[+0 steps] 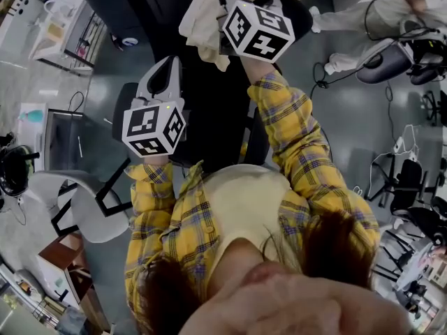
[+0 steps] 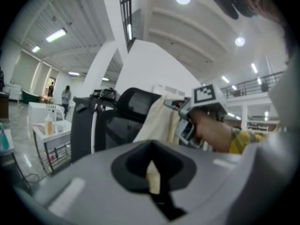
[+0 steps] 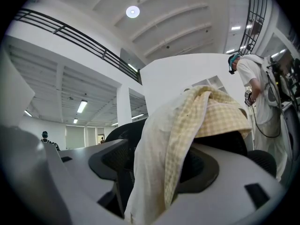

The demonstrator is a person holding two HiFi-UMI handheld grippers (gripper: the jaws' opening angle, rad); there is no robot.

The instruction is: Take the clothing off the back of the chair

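The clothing (image 3: 187, 125), a cream garment with a pale yellow check lining, lies draped over the top of the black chair (image 1: 209, 96) at the upper middle of the head view. It hangs down the backrest by its own weight, so the task is not yet done. The right claw (image 3: 159, 168) is held about level against the top of the backrest, jaws spread wide. A long fold of the clothing hangs loosely between them and neither pad presses on it. This looks like the placing for a pinch on the hanging fold, so that the cloth can be lifted over the chair's top edge. The left claw (image 2: 152, 170) sits lower and to the left of the chair, apart from the cloth, jaws pressed together. A cream sliver shows in the hollow between them, and I cannot tell whether it is the garment seen beyond. It seems to be waiting in reserve. A yellow plaid sleeve (image 1: 293, 131) reaches up to the right claw. No surface carries the garment, only the chair. It stands on a grey glossy floor (image 1: 349, 117) with cables at the right. A white surface (image 2: 37, 111) with bottles stands at the left of the left gripper view. The hall has a high white ceiling with round lamps (image 3: 132, 11) and a balcony railing (image 3: 70, 34). A person in white (image 3: 255, 93) stands at the right.
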